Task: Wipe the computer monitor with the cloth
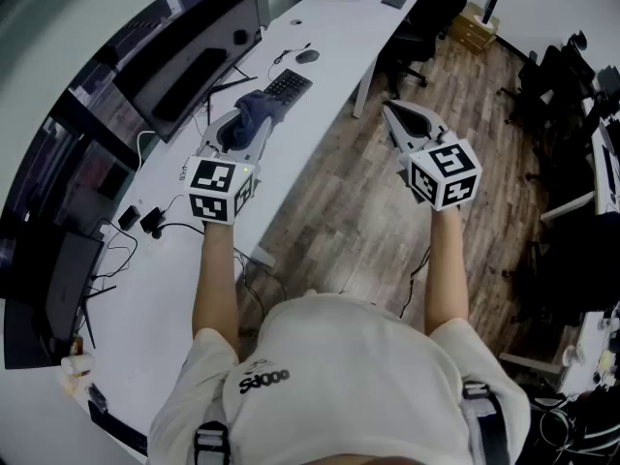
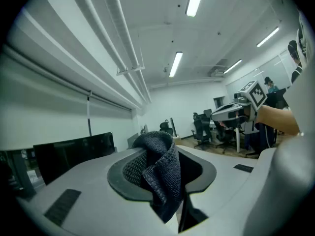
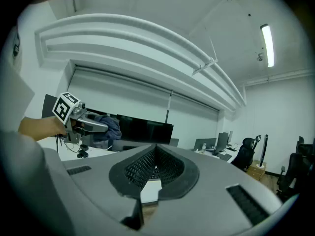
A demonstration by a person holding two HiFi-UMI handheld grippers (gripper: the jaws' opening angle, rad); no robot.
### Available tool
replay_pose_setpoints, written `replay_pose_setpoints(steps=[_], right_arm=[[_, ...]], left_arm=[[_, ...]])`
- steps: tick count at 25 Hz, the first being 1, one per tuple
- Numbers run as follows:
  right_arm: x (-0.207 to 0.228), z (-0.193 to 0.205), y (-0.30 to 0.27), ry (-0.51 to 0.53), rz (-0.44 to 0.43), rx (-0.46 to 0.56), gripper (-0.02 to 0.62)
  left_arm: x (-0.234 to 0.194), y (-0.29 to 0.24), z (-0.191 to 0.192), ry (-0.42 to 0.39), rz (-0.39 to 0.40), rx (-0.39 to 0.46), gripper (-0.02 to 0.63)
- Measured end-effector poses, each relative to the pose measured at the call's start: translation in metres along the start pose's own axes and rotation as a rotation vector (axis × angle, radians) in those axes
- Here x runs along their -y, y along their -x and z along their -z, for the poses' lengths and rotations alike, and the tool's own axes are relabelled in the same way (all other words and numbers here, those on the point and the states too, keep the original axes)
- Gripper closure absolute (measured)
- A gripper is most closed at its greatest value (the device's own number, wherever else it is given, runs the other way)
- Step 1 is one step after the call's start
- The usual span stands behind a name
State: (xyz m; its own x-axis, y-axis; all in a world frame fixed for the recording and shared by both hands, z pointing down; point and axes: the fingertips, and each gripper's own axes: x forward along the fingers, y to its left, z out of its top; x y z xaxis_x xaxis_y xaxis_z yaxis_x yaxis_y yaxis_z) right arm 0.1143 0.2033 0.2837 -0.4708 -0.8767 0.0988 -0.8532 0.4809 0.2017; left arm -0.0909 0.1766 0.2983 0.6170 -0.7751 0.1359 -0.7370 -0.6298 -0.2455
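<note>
My left gripper (image 1: pixel 242 126) is shut on a dark blue-grey cloth (image 1: pixel 262 108) and hovers over the white desk (image 1: pixel 329 37), a little in front of the wide black monitor (image 1: pixel 184 61). In the left gripper view the knitted cloth (image 2: pixel 160 173) bunches up between the jaws of my left gripper (image 2: pixel 162 149) and hangs down over them. My right gripper (image 1: pixel 392 112) is held out over the wooden floor, beside the desk, shut with nothing in it. In the right gripper view my right gripper (image 3: pixel 156 150) has its pads meeting, and the monitor (image 3: pixel 145 130) shows beyond.
A keyboard (image 1: pixel 288 83) and a mouse (image 1: pixel 307 56) lie on the desk past the cloth. Cables and plugs (image 1: pixel 145 221) sit near the desk's left part, with a second dark screen (image 1: pixel 58 279) closer in. Office chairs (image 1: pixel 426 13) stand along the desk's far side.
</note>
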Motion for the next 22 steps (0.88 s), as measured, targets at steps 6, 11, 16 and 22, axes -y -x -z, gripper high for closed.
replay_pose_setpoints(steps=[6,11,16,22], right_arm=[[0.002,0.004,0.007,-0.014,0.007,0.015,0.592],[0.003,0.007,0.012,-0.025,-0.007,0.019,0.592],[0.004,0.022,0.012,-0.072,-0.04,-0.002,0.592],[0.004,0.041,0.011,-0.103,-0.08,-0.018,0.592]], left_arm=[[0.01,-0.001,0.0,-0.003,0.004,-0.002,0.472],[0.016,-0.001,0.001,-0.004,-0.001,-0.016,0.472],[0.023,0.002,0.007,0.004,-0.016,-0.044,0.472],[0.032,0.006,0.02,0.023,-0.055,-0.087,0.472]])
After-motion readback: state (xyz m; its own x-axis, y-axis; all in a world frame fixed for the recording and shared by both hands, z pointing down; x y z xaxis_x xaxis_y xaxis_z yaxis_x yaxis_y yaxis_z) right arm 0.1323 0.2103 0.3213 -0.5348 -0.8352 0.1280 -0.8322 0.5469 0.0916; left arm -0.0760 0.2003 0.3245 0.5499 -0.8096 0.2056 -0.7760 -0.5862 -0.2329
